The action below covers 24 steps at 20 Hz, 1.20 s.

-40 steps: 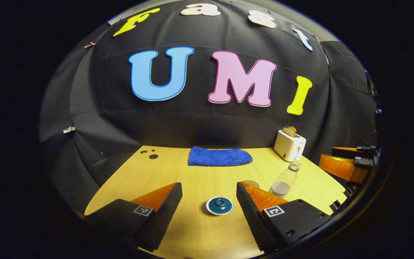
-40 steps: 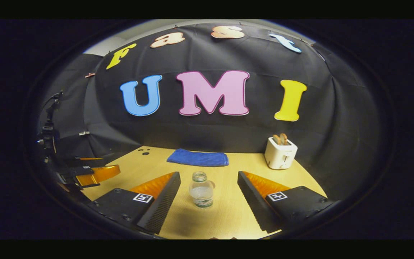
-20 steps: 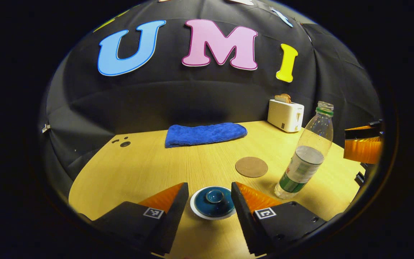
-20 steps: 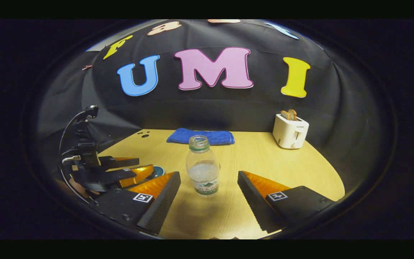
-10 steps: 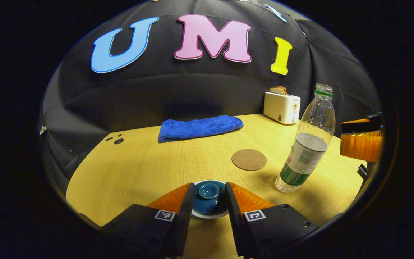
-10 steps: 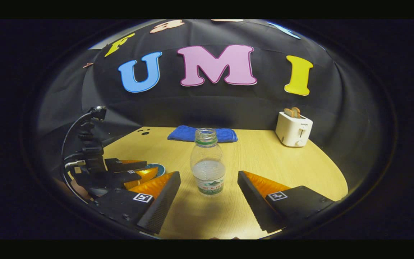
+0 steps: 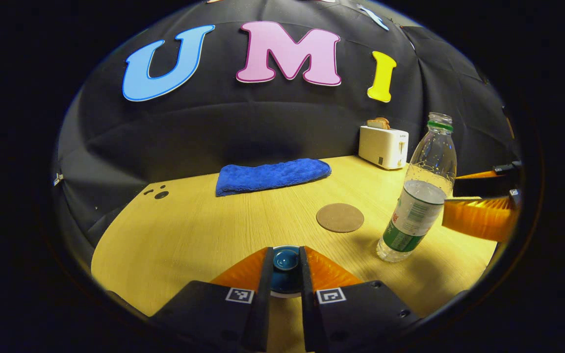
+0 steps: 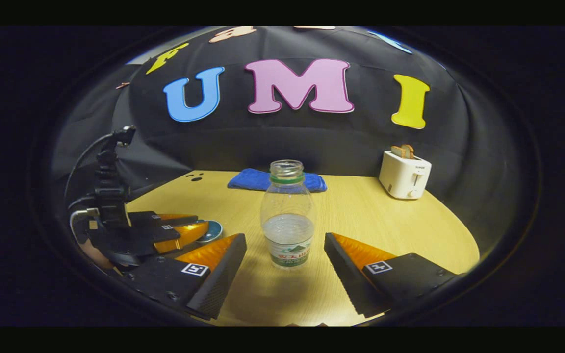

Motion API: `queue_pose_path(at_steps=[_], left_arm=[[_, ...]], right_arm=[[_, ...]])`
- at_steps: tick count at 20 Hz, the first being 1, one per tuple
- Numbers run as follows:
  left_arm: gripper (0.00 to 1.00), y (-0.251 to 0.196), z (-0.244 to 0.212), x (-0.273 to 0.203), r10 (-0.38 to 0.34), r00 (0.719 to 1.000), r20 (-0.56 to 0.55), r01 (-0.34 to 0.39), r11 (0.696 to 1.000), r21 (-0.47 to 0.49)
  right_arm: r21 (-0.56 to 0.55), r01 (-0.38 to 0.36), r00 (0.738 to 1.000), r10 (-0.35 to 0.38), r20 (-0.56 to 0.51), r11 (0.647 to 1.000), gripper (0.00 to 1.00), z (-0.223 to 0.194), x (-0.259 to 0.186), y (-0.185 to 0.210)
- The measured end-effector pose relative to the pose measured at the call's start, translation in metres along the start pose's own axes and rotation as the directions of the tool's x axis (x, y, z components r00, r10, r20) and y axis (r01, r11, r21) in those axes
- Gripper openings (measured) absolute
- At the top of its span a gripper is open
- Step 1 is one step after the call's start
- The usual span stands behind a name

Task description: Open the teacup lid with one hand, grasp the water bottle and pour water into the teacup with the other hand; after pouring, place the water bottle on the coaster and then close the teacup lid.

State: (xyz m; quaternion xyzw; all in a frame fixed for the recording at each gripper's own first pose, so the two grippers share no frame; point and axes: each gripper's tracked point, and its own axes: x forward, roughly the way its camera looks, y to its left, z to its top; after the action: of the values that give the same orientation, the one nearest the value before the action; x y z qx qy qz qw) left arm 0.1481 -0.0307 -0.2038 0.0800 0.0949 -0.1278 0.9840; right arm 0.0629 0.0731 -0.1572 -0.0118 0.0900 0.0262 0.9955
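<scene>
Around lid knob (image 7: 285, 259), left hand-held gripper (image 7: 285, 267) now closed

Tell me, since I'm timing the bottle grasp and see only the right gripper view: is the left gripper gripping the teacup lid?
Observer: Yes. In the left gripper view, the left gripper has both fingers pressed against the knob of the teacup lid.
Operator: Is the coaster free? The bottle hides it from me.
Observer: The coaster lies bare on the table, apart from the water bottle, on the lid's side of it.
</scene>
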Motion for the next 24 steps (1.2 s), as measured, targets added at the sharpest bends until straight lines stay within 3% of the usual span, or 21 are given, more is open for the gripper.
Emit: queue_pose_path(at_steps=[6,10,21,24], left_arm=[[0.28,0.009,0.012,-0.008,0.01,0.999,0.032,-0.007,0.997,-0.072],[0.24,0.018,0.018,-0.016,0.031,0.998,0.052,-0.027,0.998,-0.062],[0.28,0.035,0.002,-0.027,0.043,0.999,0.025,-0.042,0.997,-0.065],[0.24,0.04,-0.004,-0.03,0.049,0.999,0.013,-0.048,0.997,-0.068]], right_arm=[[-0.004,0.02,1.0,-0.02,0.008,1.0,0.99,-0.008,0.018,0.0],[-0.012,0.034,0.999,-0.034,0.022,0.999,0.99,-0.007,0.031,0.0],[0.038,0.102,0.993,-0.104,0.05,0.994,1.0,-0.005,0.051,-0.003],[0.037,0.121,0.991,-0.123,0.058,0.992,0.94,-0.003,0.053,-0.005]])
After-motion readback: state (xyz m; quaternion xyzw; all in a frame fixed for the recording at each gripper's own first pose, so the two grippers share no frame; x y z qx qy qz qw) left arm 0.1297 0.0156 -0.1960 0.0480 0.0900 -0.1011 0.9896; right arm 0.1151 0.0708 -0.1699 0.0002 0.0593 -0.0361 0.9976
